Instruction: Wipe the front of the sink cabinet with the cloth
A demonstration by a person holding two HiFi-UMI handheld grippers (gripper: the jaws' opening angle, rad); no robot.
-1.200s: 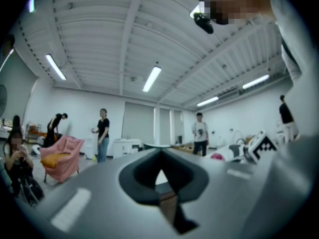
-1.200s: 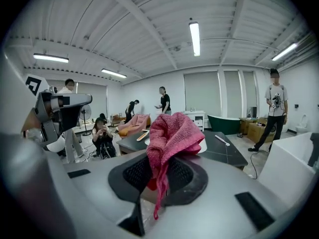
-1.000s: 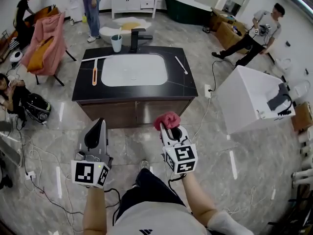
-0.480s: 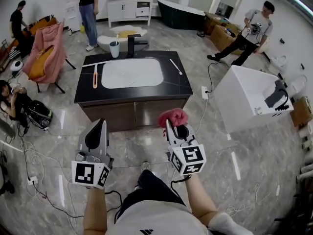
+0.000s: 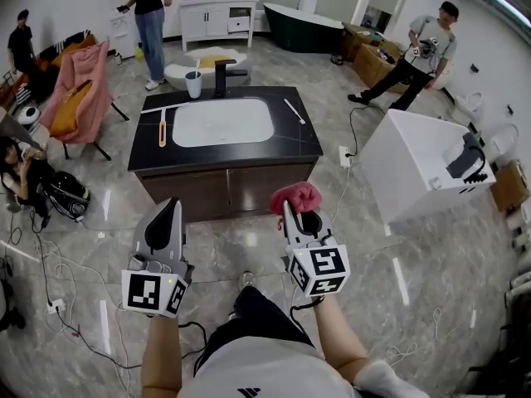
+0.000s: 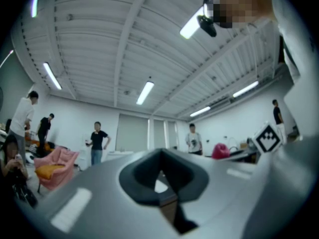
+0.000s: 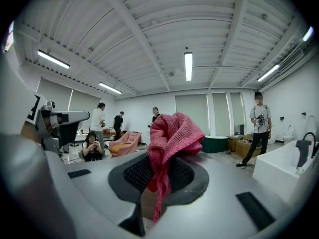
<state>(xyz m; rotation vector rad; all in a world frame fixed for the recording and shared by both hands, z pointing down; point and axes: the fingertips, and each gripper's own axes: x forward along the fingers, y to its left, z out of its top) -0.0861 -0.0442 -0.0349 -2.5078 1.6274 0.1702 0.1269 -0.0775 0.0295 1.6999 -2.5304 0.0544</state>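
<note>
- The head view looks steeply down at a person facing a sink cabinet (image 5: pixel 228 187) in the upper middle of the frame. Its dark wood front sits under a black countertop (image 5: pixel 307 143) with a white basin (image 5: pixel 222 121).
- The right gripper (image 5: pixel 292 207), just right of centre, is clenched on a pink-red cloth (image 5: pixel 295 196). In the right gripper view the cloth (image 7: pixel 173 133) bunches above the pads, and a thin tail hangs down between them.
- The left gripper (image 5: pixel 171 206), left of centre, has its jaws pressed together on nothing. It plays no part in the wipe.
- The cloth is in the air, well apart from the cabinet front, so wiping appears not to have begun.
- The front panel lies under the countertop's overhang, so the right gripper likely has to go forward and down, meeting the wood square-on.
- Only the bunched end can touch the wood. Overlapping side-to-side passes, worked from the top edge downward, should cover the panel best.
- The grip seems to hold a narrow fold, so light, even pressure is safer. A hard push could drag the cloth out of the jaws.
- A white socket block (image 5: pixel 343 152) lies on the floor right of the cabinet. It is worth avoiding when stepping in.
</note>
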